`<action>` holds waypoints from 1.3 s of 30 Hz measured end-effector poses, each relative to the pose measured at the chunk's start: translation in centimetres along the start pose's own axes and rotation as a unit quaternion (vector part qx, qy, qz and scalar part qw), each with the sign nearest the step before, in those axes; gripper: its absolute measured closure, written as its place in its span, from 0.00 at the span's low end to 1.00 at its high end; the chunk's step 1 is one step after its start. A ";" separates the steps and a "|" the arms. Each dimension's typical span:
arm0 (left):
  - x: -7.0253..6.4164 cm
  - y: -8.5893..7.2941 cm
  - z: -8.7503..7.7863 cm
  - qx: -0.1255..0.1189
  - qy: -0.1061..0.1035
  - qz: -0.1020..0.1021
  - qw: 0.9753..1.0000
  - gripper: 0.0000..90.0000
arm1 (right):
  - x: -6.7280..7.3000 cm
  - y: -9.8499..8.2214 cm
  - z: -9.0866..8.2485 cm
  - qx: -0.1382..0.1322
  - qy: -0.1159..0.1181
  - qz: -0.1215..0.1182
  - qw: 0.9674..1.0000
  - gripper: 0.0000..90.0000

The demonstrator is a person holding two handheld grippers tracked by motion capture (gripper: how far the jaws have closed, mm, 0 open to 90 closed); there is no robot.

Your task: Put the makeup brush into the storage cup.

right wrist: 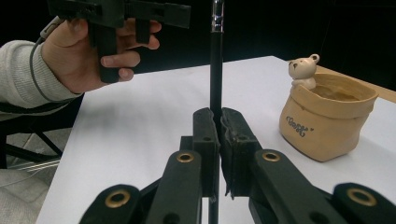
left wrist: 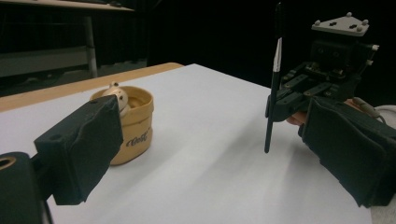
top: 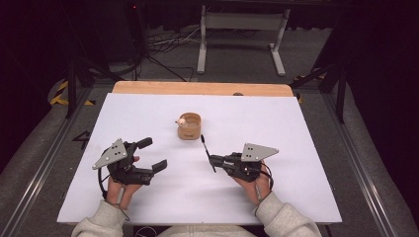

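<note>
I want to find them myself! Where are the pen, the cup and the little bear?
pen (right wrist: 215,74), right gripper view, on its black shaft above the jaws.
cup (top: 189,130), high view, on its tan front wall.
bear (right wrist: 303,69), right gripper view, on its head.

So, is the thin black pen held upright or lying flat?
Upright. The thin black pen stands vertical between the shut jaws of the right gripper, its tip above the white table.

The pen stands upright between the right gripper's closed jaws, rising above and dropping below them; the pot sits on the table ahead and right of those jaws; the left gripper, jaws apart, lies well left.
</note>
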State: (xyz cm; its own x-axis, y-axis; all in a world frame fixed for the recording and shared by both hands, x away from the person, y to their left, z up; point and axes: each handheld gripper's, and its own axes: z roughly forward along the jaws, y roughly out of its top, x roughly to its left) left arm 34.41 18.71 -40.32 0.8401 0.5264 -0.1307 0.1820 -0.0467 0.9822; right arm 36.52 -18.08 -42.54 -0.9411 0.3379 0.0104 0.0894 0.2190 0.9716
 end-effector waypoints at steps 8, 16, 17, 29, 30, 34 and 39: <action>-0.4 1.1 1.9 -0.002 -0.029 -0.002 1.000 0.07 | 0.0 0.0 0.0 0.000 -0.001 -0.002 1.000 0.95; -1.0 1.7 4.1 0.004 -0.051 0.003 0.999 0.08 | 0.0 0.0 0.0 -0.002 -0.003 -0.004 1.000 0.95; -1.0 1.8 4.3 0.006 -0.055 0.003 0.998 0.08 | 0.0 0.0 0.0 -0.003 -0.003 -0.004 1.000 0.95; -1.6 2.7 6.4 0.016 -0.082 0.009 0.996 0.10 | 0.0 0.0 0.0 -0.004 -0.003 -0.004 1.000 0.95; -1.7 2.7 6.6 0.017 -0.083 0.009 0.996 0.10 | 0.0 0.0 0.0 -0.003 -0.004 -0.005 1.000 0.94; -2.0 2.7 7.2 0.020 -0.090 0.013 0.996 0.10 | 0.0 0.0 -0.1 -0.004 -0.005 -0.005 1.000 0.95; -2.2 2.8 7.8 0.022 -0.097 0.014 0.995 0.10 | 0.0 0.0 -0.1 -0.005 -0.004 -0.004 1.000 0.94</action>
State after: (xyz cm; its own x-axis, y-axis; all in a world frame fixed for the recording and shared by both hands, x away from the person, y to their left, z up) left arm 37.03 10.78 -38.30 0.9274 0.3506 -0.1305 0.1753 -0.0989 0.9795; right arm 36.54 -18.15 -42.52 -0.9395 0.3427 0.0004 0.0781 0.2131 0.9739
